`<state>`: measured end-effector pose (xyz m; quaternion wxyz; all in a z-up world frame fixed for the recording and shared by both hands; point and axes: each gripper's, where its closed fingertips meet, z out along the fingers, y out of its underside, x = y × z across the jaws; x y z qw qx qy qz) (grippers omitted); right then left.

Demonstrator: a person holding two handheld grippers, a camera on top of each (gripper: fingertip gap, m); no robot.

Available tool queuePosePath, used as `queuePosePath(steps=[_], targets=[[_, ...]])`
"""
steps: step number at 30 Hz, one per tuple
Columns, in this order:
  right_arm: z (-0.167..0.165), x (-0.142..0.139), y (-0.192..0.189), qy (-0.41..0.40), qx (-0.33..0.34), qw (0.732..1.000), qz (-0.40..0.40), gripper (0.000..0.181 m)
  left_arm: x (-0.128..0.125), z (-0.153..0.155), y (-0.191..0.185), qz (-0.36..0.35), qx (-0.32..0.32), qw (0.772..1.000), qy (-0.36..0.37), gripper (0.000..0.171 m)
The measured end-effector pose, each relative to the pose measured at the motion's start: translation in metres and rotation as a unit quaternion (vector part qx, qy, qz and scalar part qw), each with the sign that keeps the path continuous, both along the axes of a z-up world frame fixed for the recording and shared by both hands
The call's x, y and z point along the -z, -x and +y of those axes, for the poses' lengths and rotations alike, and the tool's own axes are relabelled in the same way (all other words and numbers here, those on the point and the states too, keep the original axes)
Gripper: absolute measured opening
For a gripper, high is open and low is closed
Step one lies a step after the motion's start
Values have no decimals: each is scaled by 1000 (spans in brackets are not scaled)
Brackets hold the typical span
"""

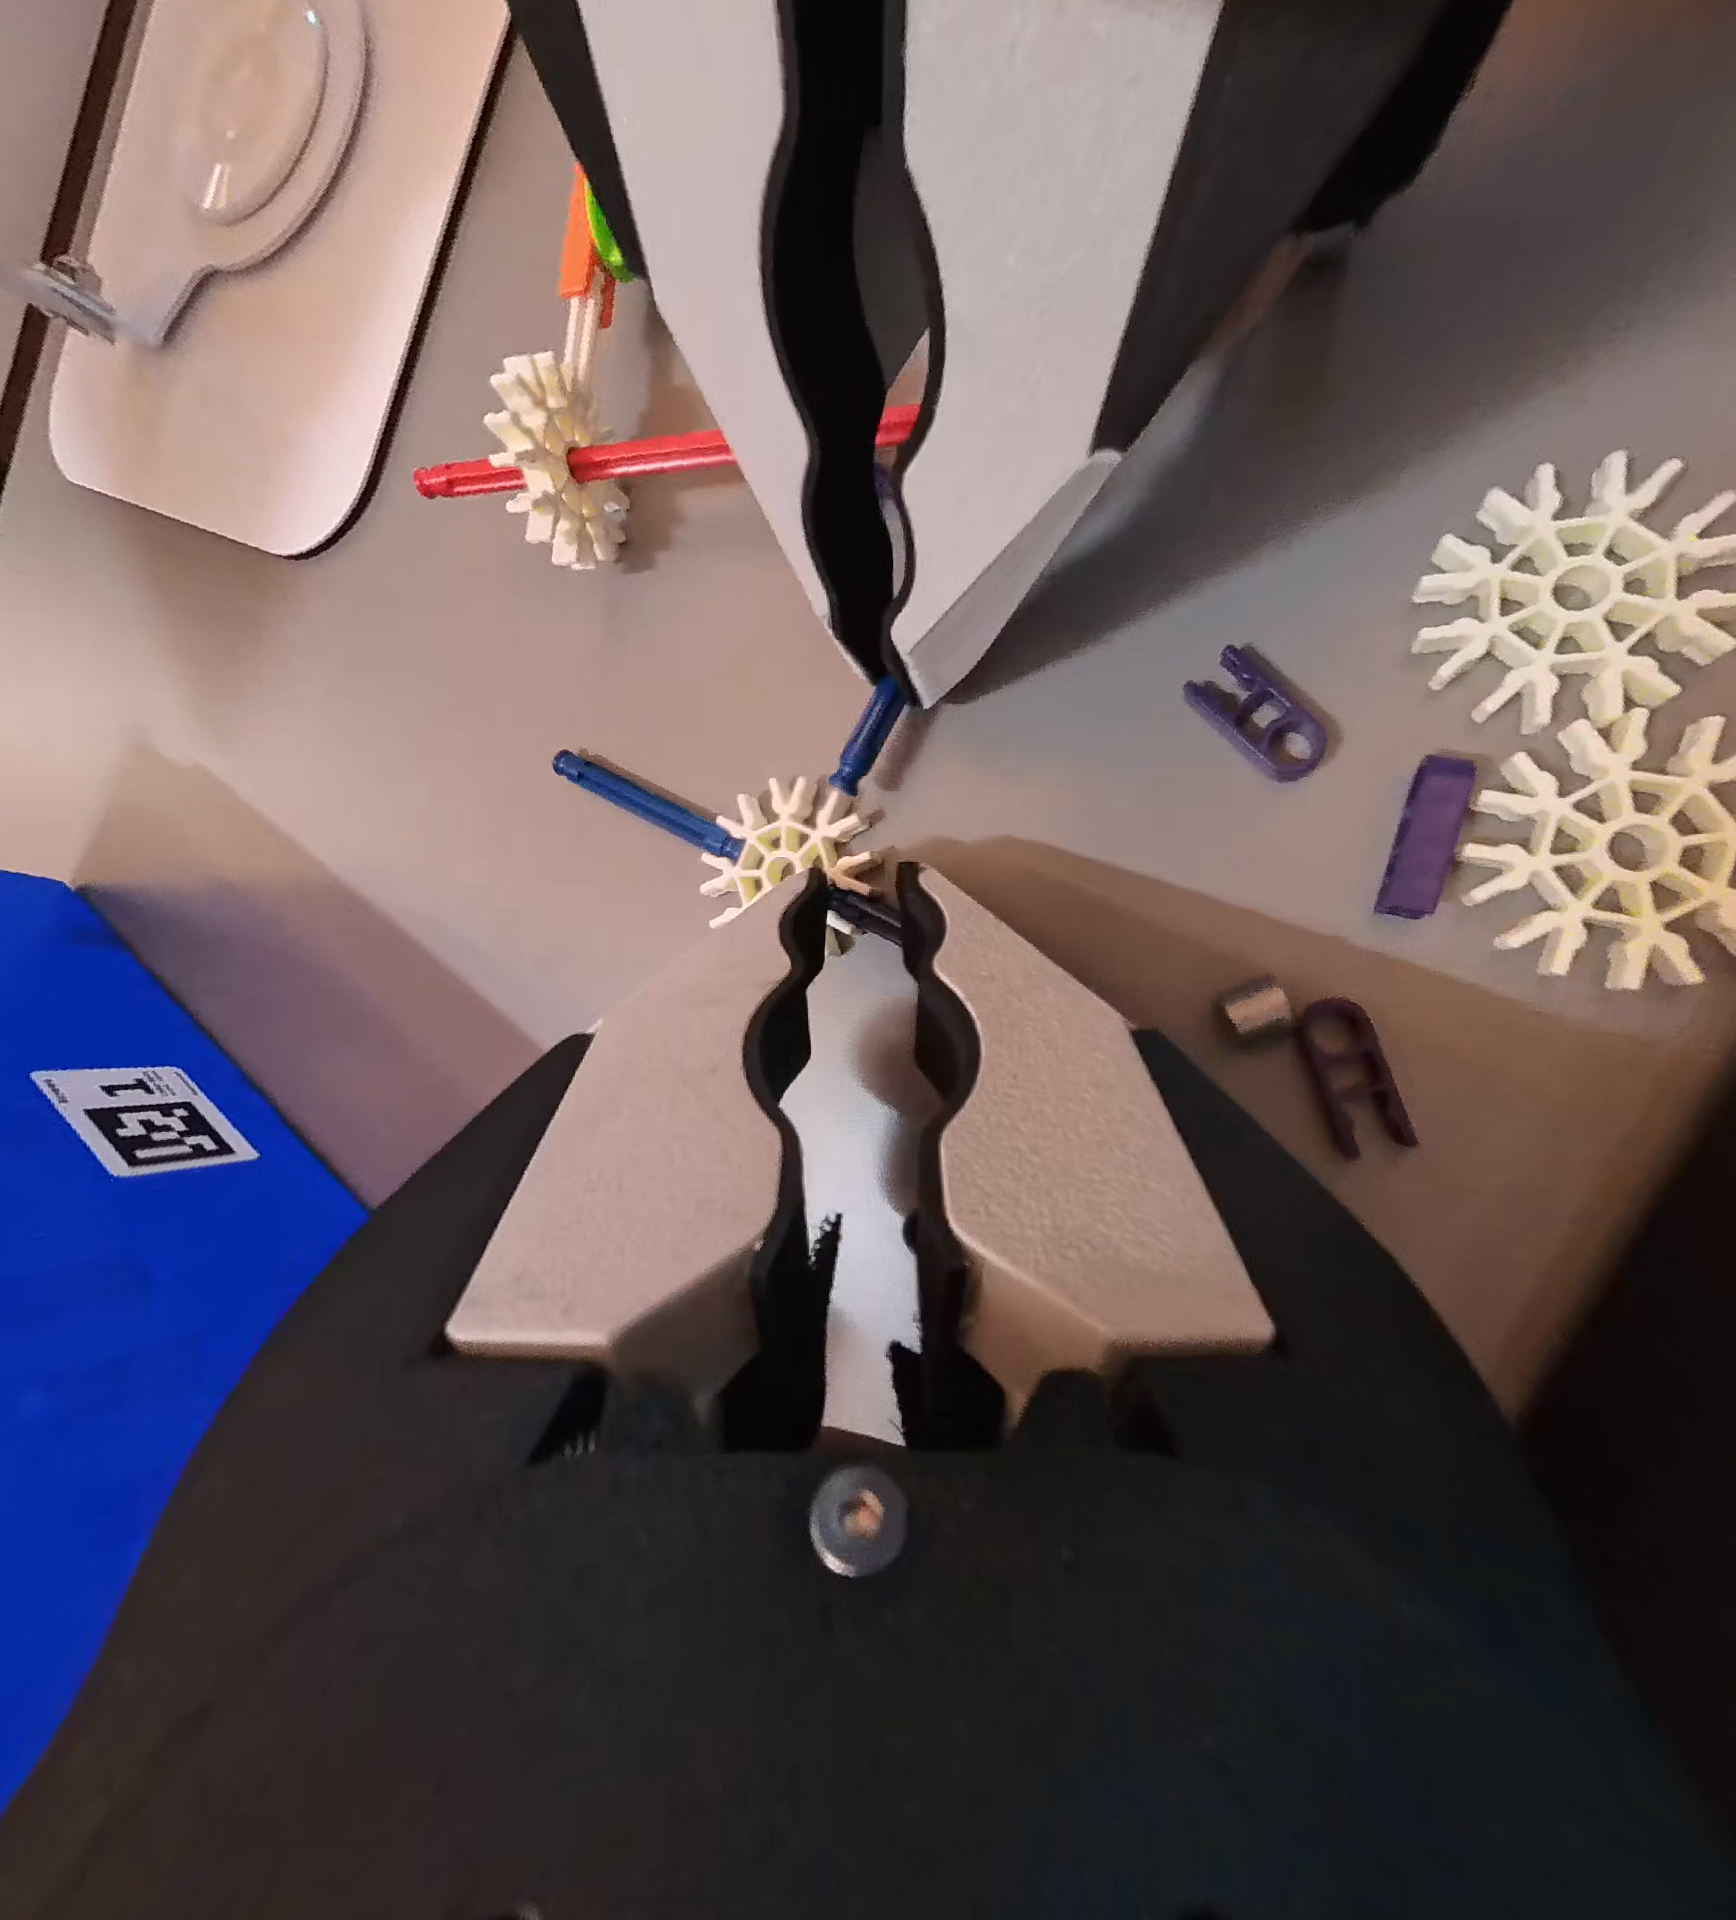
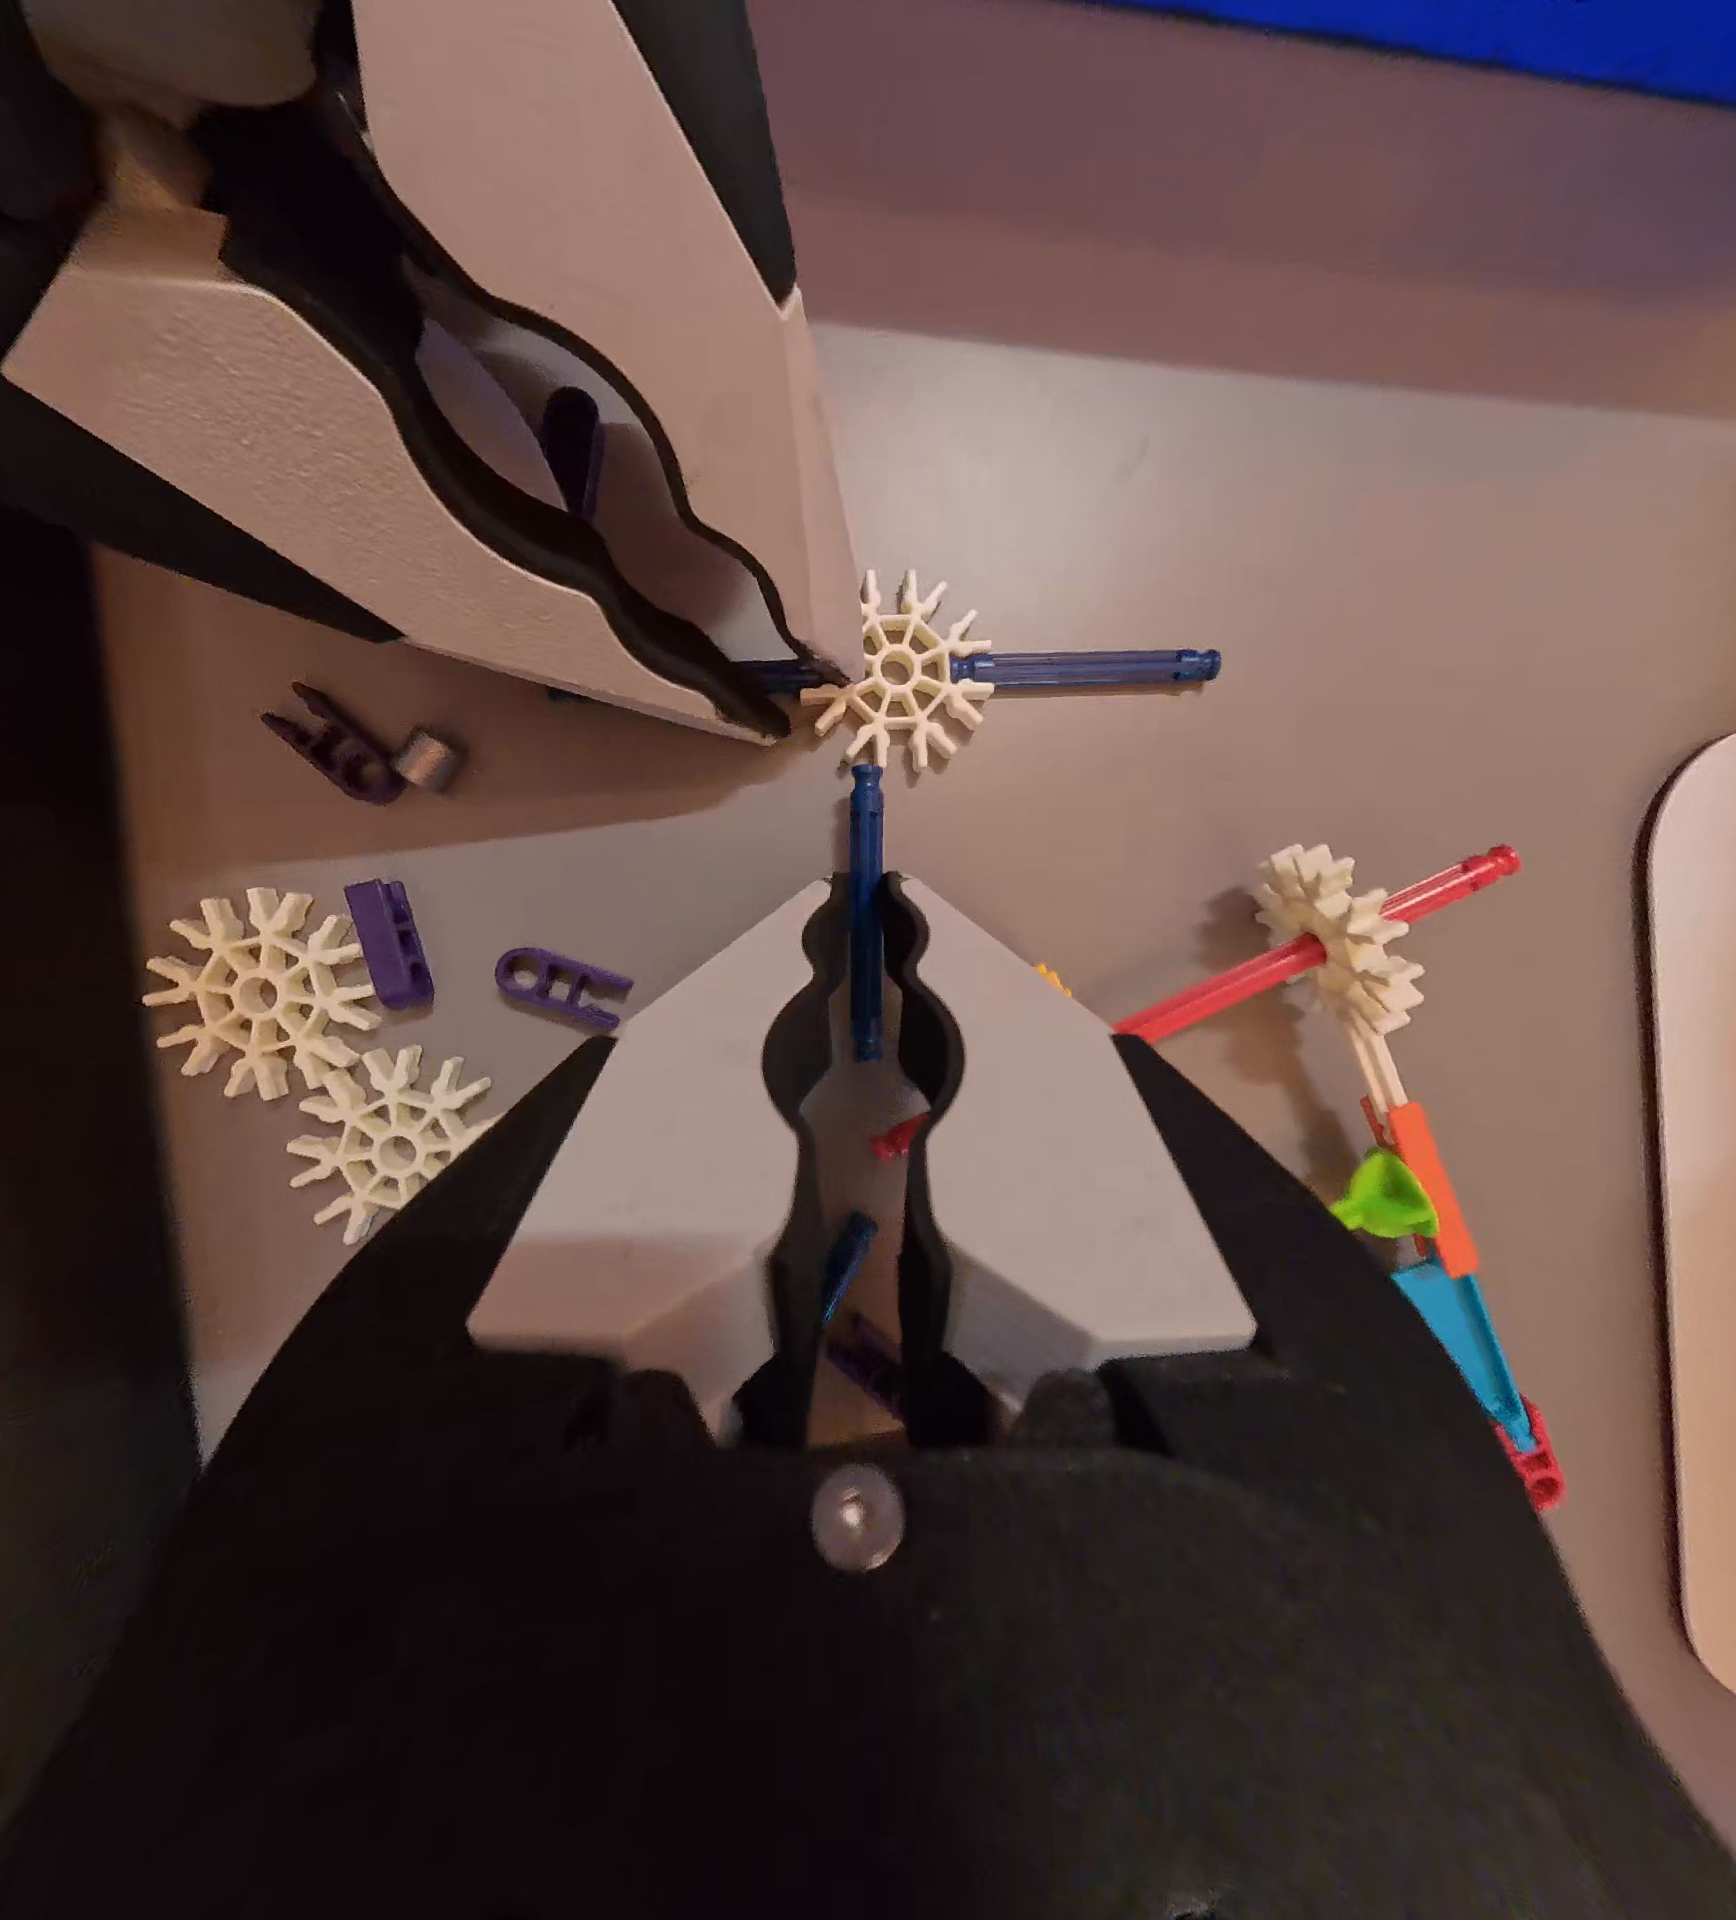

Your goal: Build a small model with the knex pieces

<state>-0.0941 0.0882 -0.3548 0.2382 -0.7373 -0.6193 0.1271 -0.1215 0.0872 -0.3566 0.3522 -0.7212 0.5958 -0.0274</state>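
1. White plastic, a small snowflake hub (image 2: 895,670) sat just above the grey table (image 2: 1207,499), with one blue rod (image 2: 1092,665) plugged into it and pointing away from the left gripper (image 2: 791,707).
2. The left gripper was closed on a second blue stub (image 2: 776,675) at the hub's opposite side (mostly hidden between the pads), its tips touching the hub's rim.
3. The right gripper (image 2: 859,883) was clamped on a third rod (image 2: 866,904), whose free end sat just beside the hub's near spoke; I could not tell whether it had entered the slot.
4. Two large hubs (image 1: 1591,592) lay flat and overlapping near the left gripper, with purple clips (image 1: 1259,712) and a small silver sleeve (image 1: 1253,1006) beside them.
5. Well apart, near the right gripper, lay an assembly (image 2: 1363,956): a red rod through white hubs, with orange, green and light-blue parts.
6. A pale board (image 1: 251,343) and a blue block (image 1: 64,1299) lay at the table's edges.
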Motion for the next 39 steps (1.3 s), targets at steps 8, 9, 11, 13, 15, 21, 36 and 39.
queuePosePath(steps=[8, 9, 11, 13, 15, 21, 36, 39], targets=[[8, 2, 6, -14, 6, 1000, -12, 4, -5, -1, 1, -7, 8, 1000, 0, 18], [8, 2, 7, -14, 4, 1000, -11, 4, -3, -1, 1, -2, 9, 1000, 0, 17], [7, 4, 8, -9, 1, 1000, -12, 4, 0, 1, 2, 3, 7, 1000, -2, 14], [8, 4, 9, -12, 1, 1000, -13, 4, 0, 1, 2, 3, 7, 1000, -2, 12], [8, 4, 8, -15, 0, 1000, -16, 7, 0, 1, 2, 4, 7, 1000, -3, 13], [12, -17, 12, -14, 1, 999, 30, 12, -7, 5, 1, -7, 2, 1000, -18, 15], [19, -5, 28, 21, -19, 999, 22, 2, 0, 11, 1, -2, -5, 1000, -17, 10], [22, -3, 28, 20, -16, 1000, 18, 0, 0, 11, 2, -5, -7, 1000, -17, 10]])
